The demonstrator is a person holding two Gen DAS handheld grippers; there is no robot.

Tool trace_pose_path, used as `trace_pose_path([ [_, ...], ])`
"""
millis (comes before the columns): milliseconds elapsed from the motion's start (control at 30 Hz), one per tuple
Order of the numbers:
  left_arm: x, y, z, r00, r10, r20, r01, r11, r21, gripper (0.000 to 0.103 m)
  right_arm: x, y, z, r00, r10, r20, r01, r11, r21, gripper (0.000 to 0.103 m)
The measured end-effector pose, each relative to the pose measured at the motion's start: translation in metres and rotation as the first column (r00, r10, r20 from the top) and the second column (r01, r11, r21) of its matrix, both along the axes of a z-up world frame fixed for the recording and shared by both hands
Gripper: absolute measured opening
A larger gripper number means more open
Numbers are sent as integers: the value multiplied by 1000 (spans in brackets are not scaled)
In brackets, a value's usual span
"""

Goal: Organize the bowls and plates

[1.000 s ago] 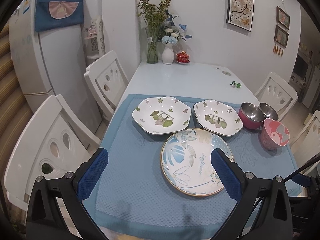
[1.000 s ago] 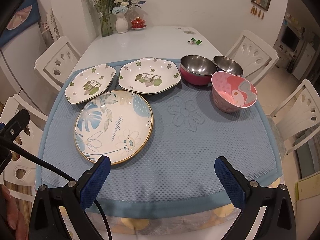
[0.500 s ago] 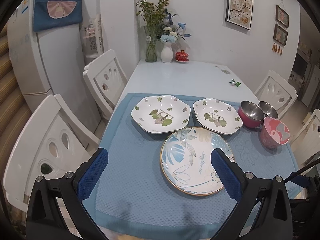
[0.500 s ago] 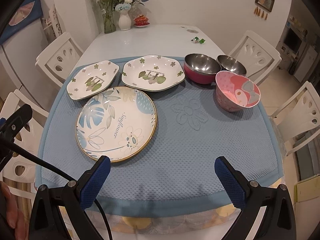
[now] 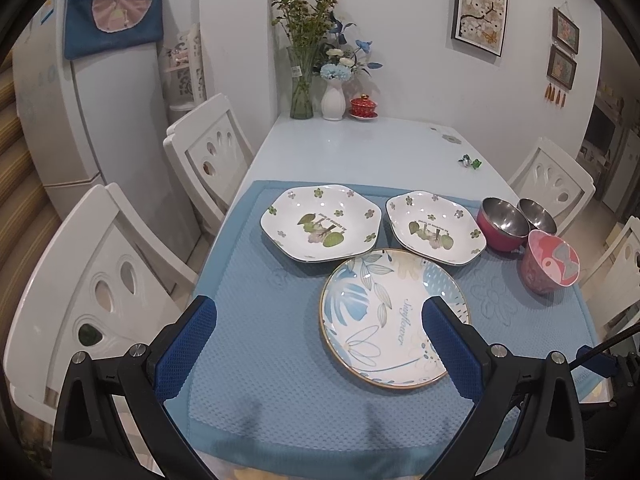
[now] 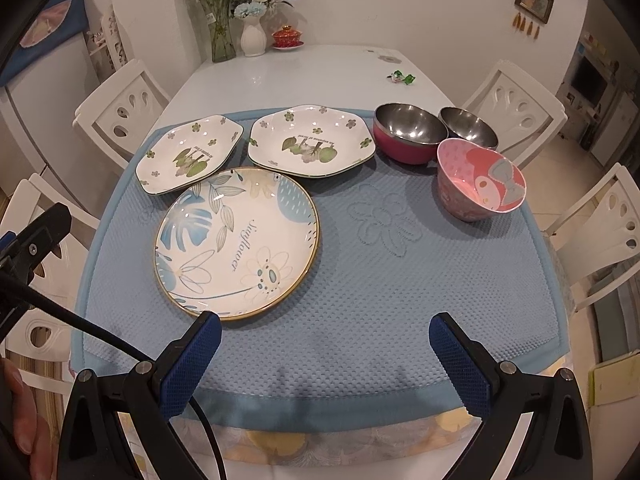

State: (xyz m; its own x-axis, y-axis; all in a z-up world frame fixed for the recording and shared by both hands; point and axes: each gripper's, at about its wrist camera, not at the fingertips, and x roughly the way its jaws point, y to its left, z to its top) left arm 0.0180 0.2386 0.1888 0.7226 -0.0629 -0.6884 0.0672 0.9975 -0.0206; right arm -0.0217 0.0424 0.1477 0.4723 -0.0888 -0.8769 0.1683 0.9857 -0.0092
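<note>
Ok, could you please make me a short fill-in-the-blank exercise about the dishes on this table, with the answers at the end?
1. Both the left gripper and the right gripper are ____.
2. The number of white dishes with leaf prints, one beside the other, is ____.
3. The pink bowl has a cartoon picture; the bowls behind it have insides made of ____.
4. The round plate lies on a mat whose colour is ____.

Answers: open; two; metal; blue

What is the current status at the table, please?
Left gripper and right gripper open, holding nothing. Round plate, two hexagonal plates, three bowls separate on blue mat, none stacked. Nothing in the way.
</note>
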Motion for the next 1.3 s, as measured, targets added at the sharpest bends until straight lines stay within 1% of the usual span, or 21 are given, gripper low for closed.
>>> trace_pose_path([
  [333,3,0,-3,1000,2,-12,-2,1000,3,102,5,0,-8,1000,8,-24,-8,1000,12,103],
  [700,9,4,-6,1000,14,-23,-14,1000,5,102,12,15,-8,997,74,-23,-74,997,-10,103],
  [1033,14,6,-10,999,20,-34,-19,1000,9,102,20,8,-14,998,55,-35,-55,998,2,103],
  [1133,20,3,-10,1000,-9,0,9,999,40,102,25,4,-14,998,59,-21,-60,998,-11,103],
  [1200,29,1,-12,1000,-30,8,29,996,81,102,31,2,-14,997,74,-13,-74,997,-23,103],
  [1300,38,0,-15,999,-48,19,46,992,115,102,41,0,-15,996,85,-5,-85,996,-37,103],
])
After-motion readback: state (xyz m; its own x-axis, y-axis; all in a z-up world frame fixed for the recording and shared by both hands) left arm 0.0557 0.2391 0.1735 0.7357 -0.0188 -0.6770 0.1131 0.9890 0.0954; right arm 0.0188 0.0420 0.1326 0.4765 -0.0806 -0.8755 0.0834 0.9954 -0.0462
